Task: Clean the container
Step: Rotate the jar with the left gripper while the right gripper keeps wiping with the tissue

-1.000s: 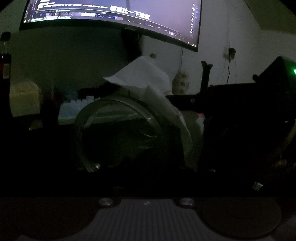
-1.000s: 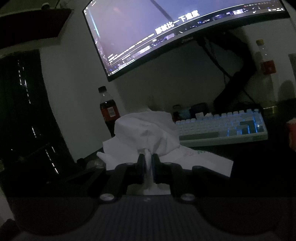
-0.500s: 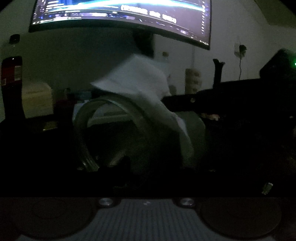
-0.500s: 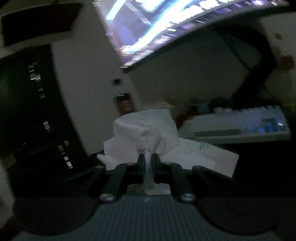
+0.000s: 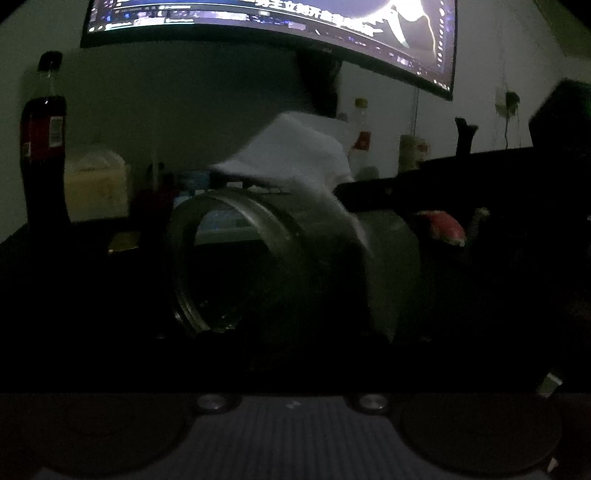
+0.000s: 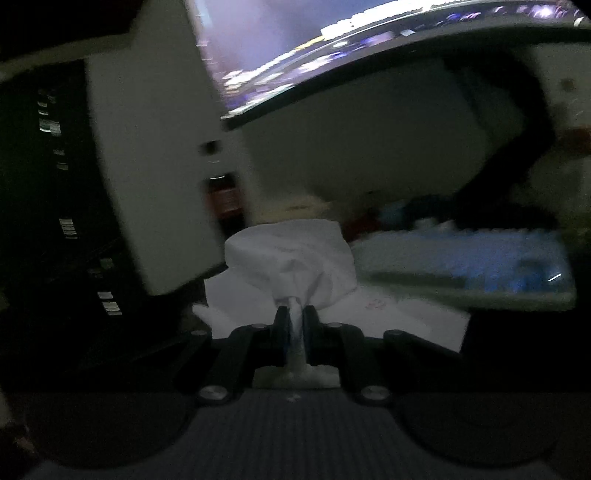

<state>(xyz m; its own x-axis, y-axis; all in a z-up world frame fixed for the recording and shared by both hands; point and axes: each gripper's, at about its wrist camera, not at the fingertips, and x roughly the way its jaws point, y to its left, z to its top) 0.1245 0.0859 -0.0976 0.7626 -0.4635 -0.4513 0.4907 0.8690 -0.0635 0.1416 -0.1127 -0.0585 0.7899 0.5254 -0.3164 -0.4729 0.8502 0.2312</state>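
Tissue (image 6: pixel 291 258) sits pinched in the closed right gripper (image 6: pixel 294 319), above the glass container (image 5: pixel 280 262).

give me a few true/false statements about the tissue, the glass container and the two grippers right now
1. The right hand-held gripper is shut on a white tissue. True.
2. The glass container stands upright with its mouth facing the ceiling. False: it lies tilted on its side, its open mouth turned toward the left of the left wrist view.
3. The tissue is stuffed deep inside the container. False: in the left wrist view it sits above and against the container's outer wall.
4. A dark drink bottle stands at the left of the left wrist view. True.
5. The monitor is switched off. False: its screen is lit.
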